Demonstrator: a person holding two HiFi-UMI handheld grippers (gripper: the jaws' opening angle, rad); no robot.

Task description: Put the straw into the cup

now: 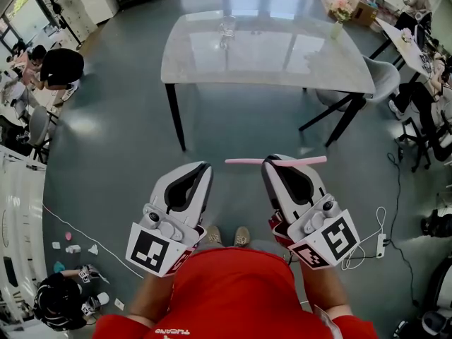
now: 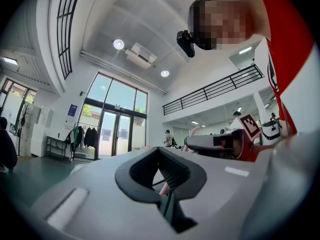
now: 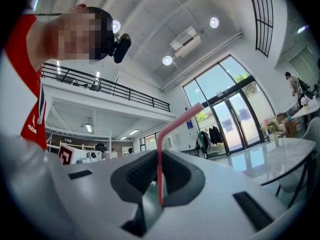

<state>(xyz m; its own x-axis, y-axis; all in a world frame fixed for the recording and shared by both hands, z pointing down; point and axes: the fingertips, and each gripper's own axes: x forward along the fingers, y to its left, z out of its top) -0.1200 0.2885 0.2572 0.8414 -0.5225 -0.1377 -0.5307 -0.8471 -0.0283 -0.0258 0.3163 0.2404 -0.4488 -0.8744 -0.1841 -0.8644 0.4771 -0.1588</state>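
A pink bendy straw (image 1: pixel 244 161) lies crosswise in my right gripper (image 1: pixel 274 162), whose jaws are shut on it. In the right gripper view the straw (image 3: pixel 172 126) rises from between the dark pads (image 3: pixel 135 176) and bends off to the right. My left gripper (image 1: pixel 205 167) is beside it on the left, jaws together with nothing in them. Both are held over the floor in front of a person in a red shirt. A clear cup (image 1: pixel 227 28) stands on the far side of the marble table (image 1: pixel 282 62), well ahead of both grippers. In the left gripper view, the right gripper (image 2: pixel 215 143) shows to the right.
Black table legs (image 1: pixel 175 115) stand between me and the tabletop. A grey chair (image 1: pixel 381 76) sits at the table's right end and flowers (image 1: pixel 339 9) at its far right corner. A cable and power strip (image 1: pixel 381 242) lie on the floor at right. People sit at desks on both sides.
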